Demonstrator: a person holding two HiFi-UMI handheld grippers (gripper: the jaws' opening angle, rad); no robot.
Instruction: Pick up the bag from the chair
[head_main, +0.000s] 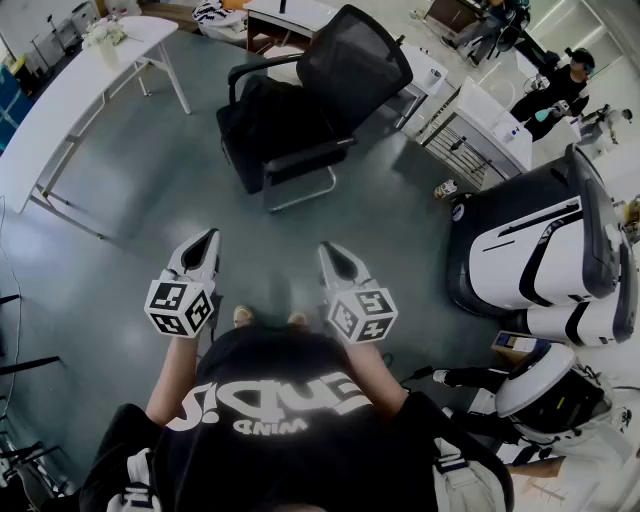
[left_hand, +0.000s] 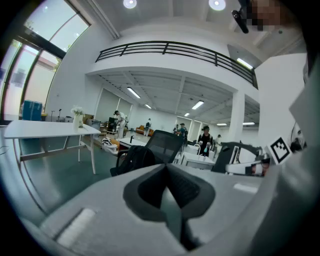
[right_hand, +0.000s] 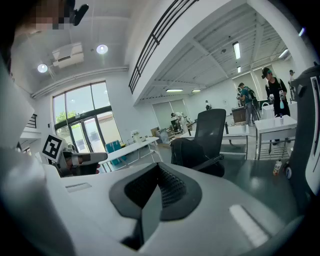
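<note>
Black bag (head_main: 262, 125) slumps on the office chair (head_main: 352, 55) well ahead of the left claw (head_main: 207, 240) and right claw (head_main: 330, 250), both closed and empty; opening one before nearing the bag seems wise.

We stand in a large open lab or office hall: long white surfaces (head_main: 70, 90), a mesh office chair (head_main: 350, 55), white-and-black machines (head_main: 540, 250), a railed mezzanine (left_hand: 170, 47) and tall windows (right_hand: 82, 125).
</note>
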